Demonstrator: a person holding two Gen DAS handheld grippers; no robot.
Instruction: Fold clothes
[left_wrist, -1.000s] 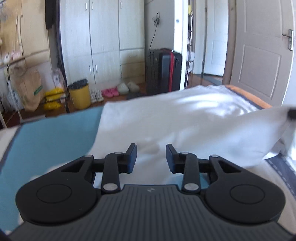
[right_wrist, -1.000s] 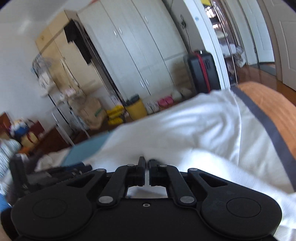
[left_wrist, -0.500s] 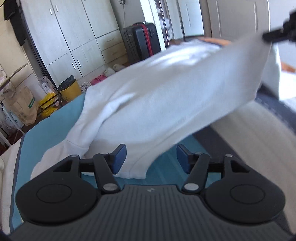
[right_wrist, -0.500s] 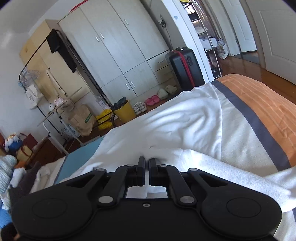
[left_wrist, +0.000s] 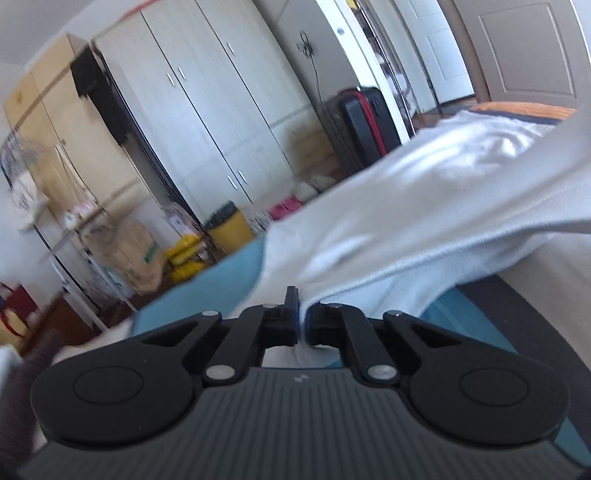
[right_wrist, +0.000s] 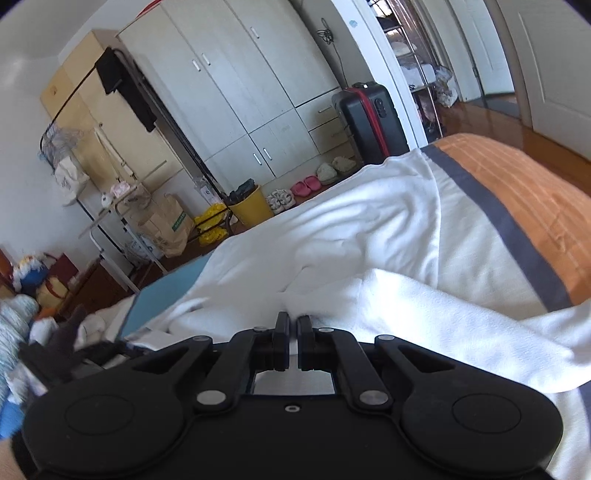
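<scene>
White cotton fills most of what lies ahead of my claws: the white garment (right_wrist: 369, 236) is spread over the bed (right_wrist: 517, 192), a loose heap rather than a tidy stack; my left gripper (left_wrist: 303, 319) has its fingers pressed nearly together with a thin edge of that cloth pinched between them, the fabric running up and away to my right as a taut, lifted band; my right gripper (right_wrist: 290, 341) is likewise almost closed, a narrow slit between the fingers, and a fold of the garment bunches just beyond the tips, so I judge it has hold of cloth too, though the pinch itself is partly hidden; so both edges appear gripped and raised off the blue-and-orange bedcover, which shows just beneath and beside my left claw; as I read it, the fold is only at its start: no crisp crease is visible, the far part lies rumpled ahead of me, and the carrying-over, laying-down and smoothing are all left to do; beyond the bed stand a wardrobe (right_wrist: 258, 92) and a black suitcase (right_wrist: 369, 122), well apart from my work.
</scene>
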